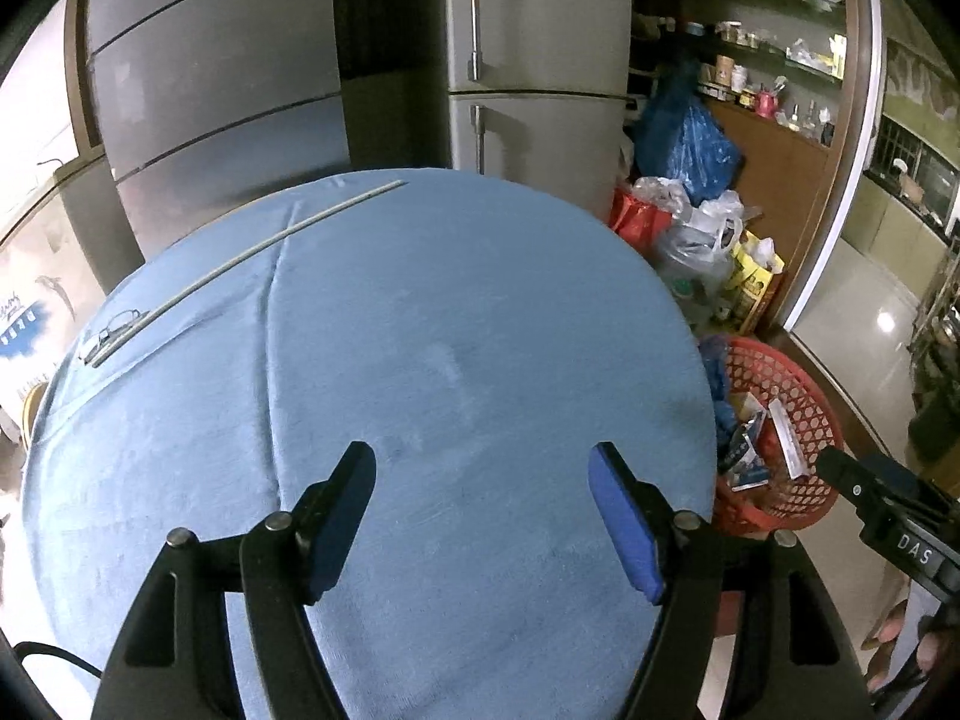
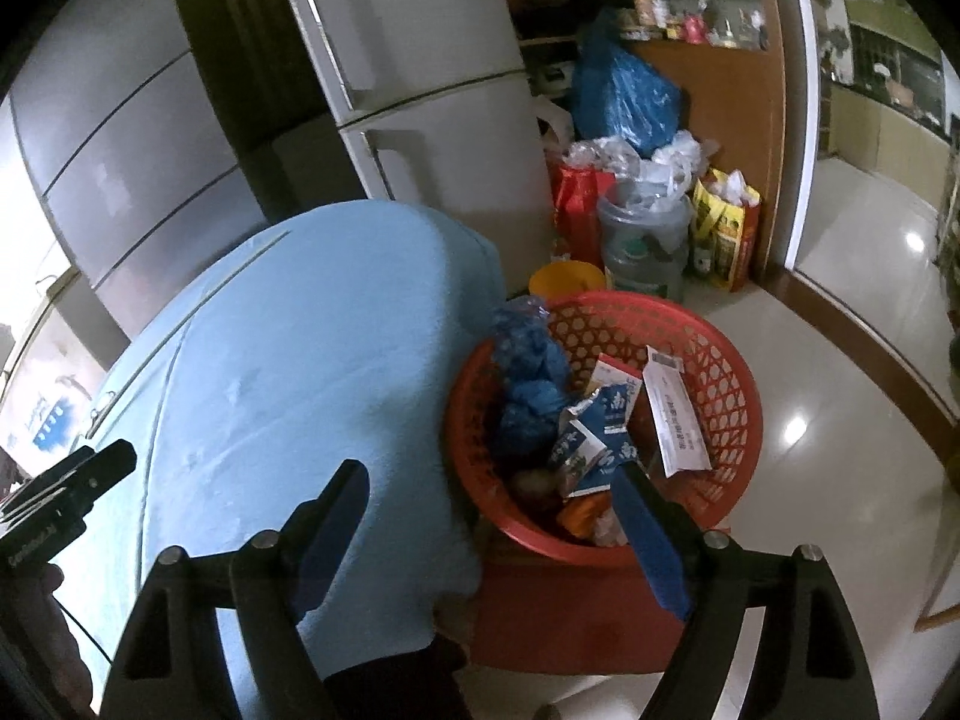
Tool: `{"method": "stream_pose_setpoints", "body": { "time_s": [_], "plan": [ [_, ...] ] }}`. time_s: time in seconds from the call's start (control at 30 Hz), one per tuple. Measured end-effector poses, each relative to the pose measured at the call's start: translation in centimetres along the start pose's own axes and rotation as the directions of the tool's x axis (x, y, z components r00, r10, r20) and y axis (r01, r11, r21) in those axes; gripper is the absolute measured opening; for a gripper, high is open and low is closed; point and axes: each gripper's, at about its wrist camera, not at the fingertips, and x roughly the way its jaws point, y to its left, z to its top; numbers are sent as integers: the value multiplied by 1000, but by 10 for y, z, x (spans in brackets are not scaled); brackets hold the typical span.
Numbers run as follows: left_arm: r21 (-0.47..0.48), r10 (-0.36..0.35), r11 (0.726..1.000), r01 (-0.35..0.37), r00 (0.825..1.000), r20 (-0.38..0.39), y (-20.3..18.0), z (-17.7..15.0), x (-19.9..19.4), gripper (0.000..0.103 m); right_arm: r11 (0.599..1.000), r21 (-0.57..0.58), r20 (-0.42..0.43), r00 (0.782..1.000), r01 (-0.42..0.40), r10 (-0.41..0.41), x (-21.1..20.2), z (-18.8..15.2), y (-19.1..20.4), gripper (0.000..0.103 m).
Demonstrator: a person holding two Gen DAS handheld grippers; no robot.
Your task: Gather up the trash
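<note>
A red mesh basket [image 2: 720, 360] stands on a red stool beside the table; it also shows in the left wrist view [image 1: 798, 396]. It holds blue-and-white cartons [image 2: 600, 432], a white packet [image 2: 675, 414] and a crumpled blue bag [image 2: 531, 372]. My left gripper [image 1: 483, 462] is open and empty over the blue tablecloth [image 1: 420, 330]. My right gripper [image 2: 489, 480] is open and empty, straddling the table's edge and the basket's near rim.
A thin white rod [image 1: 252, 264] and a pair of glasses [image 1: 114, 324] lie on the table's far left. Two grey fridges [image 1: 534, 60] stand behind. Plastic bags [image 2: 630, 102], a water jug [image 2: 645, 246] and a yellow tub [image 2: 567, 279] crowd the floor past the basket.
</note>
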Motion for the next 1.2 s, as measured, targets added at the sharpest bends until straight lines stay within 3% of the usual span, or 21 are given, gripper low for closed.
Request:
{"method": "stream_pose_setpoints", "body": {
  "time_s": [1.2],
  "plan": [
    [8,-36,999,36,999,7,-1,-2,-9,74,1000,-7,52,999,14,-13,-17,3,4,85]
  ]
}}
